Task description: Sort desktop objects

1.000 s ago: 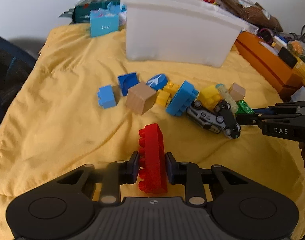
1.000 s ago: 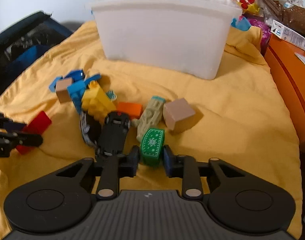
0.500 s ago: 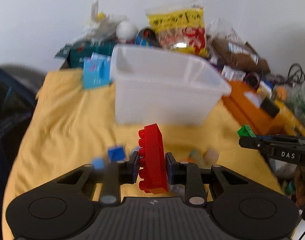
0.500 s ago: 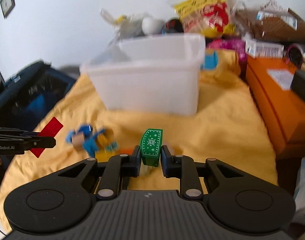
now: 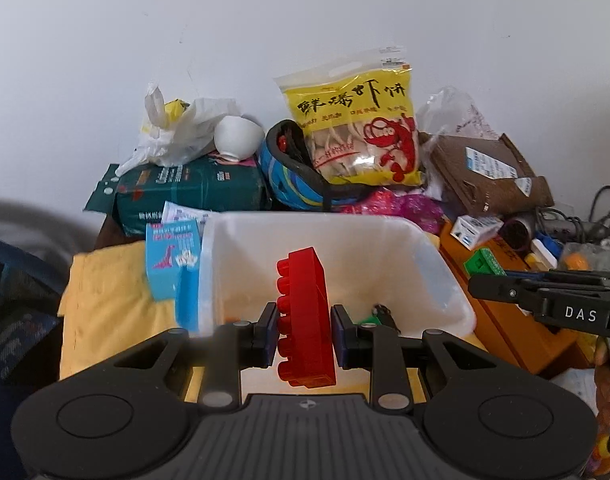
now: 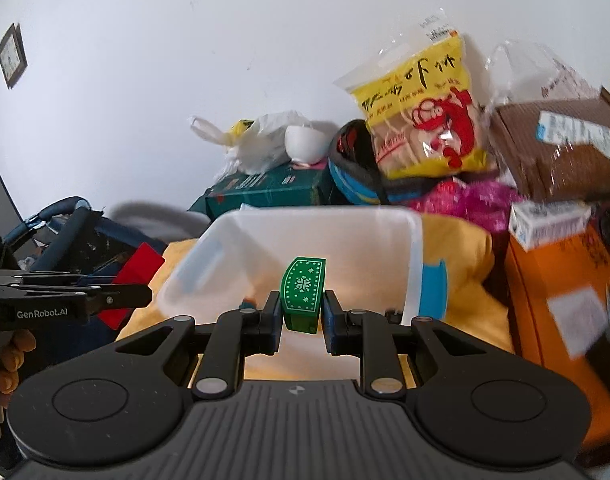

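My left gripper (image 5: 303,334) is shut on a red studded brick (image 5: 303,316), held on edge above the near rim of the white plastic bin (image 5: 445,268). My right gripper (image 6: 303,314) is shut on a green block with a white snowflake pattern (image 6: 303,292), in front of the same bin (image 6: 415,248). The right gripper (image 5: 481,280) with the green block (image 5: 483,262) also shows at the right of the left wrist view. At the left of the right wrist view is the left gripper (image 6: 143,294) with the red brick (image 6: 135,272). A small dark toy (image 5: 381,312) lies in the bin.
The bin stands on a yellow cloth (image 5: 105,304). Behind it are a yellow snack bag (image 5: 357,132), a dark green box (image 5: 193,192), a white bowl (image 5: 239,136) and a brown parcel (image 5: 485,176). An orange box (image 6: 557,292) is at the right, a light blue carton (image 5: 173,260) left of the bin.
Both grippers rose from the cloth with their blocks and moved toward the bin. The toy pile on the cloth has dropped out of view; the bin's inside now shows.
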### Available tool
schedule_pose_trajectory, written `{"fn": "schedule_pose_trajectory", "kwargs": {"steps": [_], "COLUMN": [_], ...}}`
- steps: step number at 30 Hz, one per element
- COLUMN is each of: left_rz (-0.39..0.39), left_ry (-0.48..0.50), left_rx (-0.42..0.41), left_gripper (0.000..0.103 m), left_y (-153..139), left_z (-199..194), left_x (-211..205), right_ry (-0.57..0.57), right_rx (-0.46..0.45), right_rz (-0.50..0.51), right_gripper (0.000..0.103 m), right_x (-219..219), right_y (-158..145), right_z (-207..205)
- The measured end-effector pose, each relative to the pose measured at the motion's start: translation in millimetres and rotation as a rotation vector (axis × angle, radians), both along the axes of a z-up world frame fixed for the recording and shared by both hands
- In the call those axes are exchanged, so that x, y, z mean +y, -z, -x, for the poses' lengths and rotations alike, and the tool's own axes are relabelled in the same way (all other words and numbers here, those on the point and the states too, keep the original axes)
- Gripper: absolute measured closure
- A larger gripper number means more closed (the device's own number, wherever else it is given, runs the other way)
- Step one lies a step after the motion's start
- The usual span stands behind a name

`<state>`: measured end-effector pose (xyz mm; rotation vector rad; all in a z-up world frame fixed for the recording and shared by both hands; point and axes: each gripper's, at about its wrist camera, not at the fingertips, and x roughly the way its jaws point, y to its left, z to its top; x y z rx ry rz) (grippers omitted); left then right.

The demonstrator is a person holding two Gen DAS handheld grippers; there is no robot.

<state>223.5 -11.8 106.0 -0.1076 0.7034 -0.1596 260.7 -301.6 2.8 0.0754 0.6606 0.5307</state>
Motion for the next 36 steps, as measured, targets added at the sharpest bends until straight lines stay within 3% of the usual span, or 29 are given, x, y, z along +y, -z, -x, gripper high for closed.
{"fn": "schedule_pose_trajectory", "kwargs": {"steps": [11,14,15,16,21,26,30,34,36], "left_rz": [-0.026,-0.064,-0.072,-0.07,-0.064,-0.078,-0.075,-0.132,-0.138], "left_ry": [-0.007,-0.032,-0.039,-0.037,-0.024,-0.004,0.023,0.065,0.057], "left_rx": [0.076,0.08,0.074,0.067,0.05,0.033,0.073,0.137,0.148], "left_gripper": [0.072,0.054,0.053,0.053,0.053,0.051,0.05,0.05,0.05], "left_y": [0.2,2.6,2.6,3.5,15.5,45.6,93.0,136.9,145.7], "left_z": [-49.2,-56.5,-55.7,-54.0,-29.6,24.4,70.0,92.2,92.9], "left_x": [2.4,2.4,3.0,4.4,14.6,25.2,24.6,15.8,14.9], "right_ry": [-0.013,-0.012,-0.003,0.001,-0.031,-0.071,-0.096,-0.081,-0.096], "right_rx": [0.093,0.099,0.087,0.083,0.047,-0.025,-0.039,0.086,0.115], "right_rz": [0.085,0.104,0.114,0.12,0.118,0.102,0.136,0.204,0.239], "right_gripper": [0.08,0.076,0.064,0.053,0.055,0.055,0.055,0.055,0.055], "right_x": [22.7,29.5,31.2,32.2,31.2,18.1,3.7,-5.2,-4.7], "right_y": [5.1,7.9,8.2,8.6,9.5,14.2,52.6,109.9,129.6], "right_z": [-56.9,-64.7,-66.1,-67.5,-55.9,-9.8,38.5,58.6,64.1]}}
